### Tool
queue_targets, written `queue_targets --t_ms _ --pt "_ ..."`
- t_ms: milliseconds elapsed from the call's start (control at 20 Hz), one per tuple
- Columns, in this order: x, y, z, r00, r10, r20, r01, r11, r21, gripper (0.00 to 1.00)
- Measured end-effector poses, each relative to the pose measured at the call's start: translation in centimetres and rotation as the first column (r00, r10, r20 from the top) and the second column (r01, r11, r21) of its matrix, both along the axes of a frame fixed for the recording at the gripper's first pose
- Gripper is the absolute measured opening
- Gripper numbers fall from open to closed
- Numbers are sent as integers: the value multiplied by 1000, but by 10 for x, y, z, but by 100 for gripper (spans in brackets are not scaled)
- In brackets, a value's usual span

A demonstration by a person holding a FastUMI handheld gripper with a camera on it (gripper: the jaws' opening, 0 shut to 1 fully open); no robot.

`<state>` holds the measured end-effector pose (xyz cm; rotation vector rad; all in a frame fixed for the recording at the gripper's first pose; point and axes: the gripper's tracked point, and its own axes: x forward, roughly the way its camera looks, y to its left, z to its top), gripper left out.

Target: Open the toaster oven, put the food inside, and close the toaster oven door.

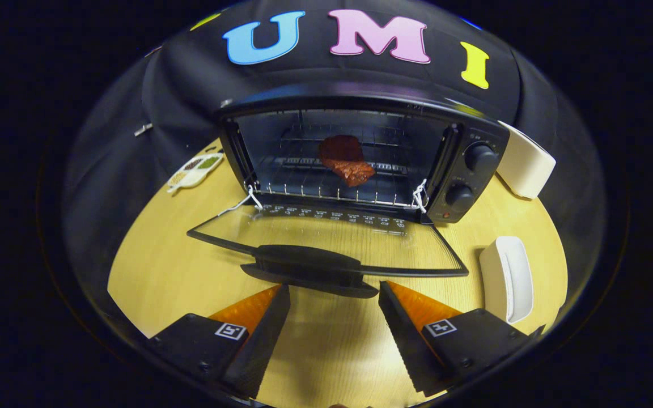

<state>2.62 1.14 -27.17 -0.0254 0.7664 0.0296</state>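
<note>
the tongs (335,300) are spread apart and grip nothing, hovering over the wooden bench (162,272) just short of the door handle (309,269). the toaster oven (360,153) stands beyond with its glass door (326,238) folded down flat. the reddish-brown food (346,160) lies on the wire rack (326,190) inside. a white dish (507,277) sits right of the door.

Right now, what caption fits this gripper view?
Open tool faces the toaster oven's lowered door; the meat sits on the rack inside.
</note>
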Motion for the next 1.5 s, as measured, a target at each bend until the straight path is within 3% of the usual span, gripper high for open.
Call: queue_targets --t_ms 350,600,900,1100,1500 --pt "48 3 64 991 -59 124 48 994 95 98" --pt "77 -3 123 965 -86 247 57 991 124 98" --pt "62 -18 185 923 -89 375 39 989 140 98" --pt "47 -44 232 875 -54 480 31 998 55 98" --pt "11 -101 309 783 -78 617 104 995 -7 98"
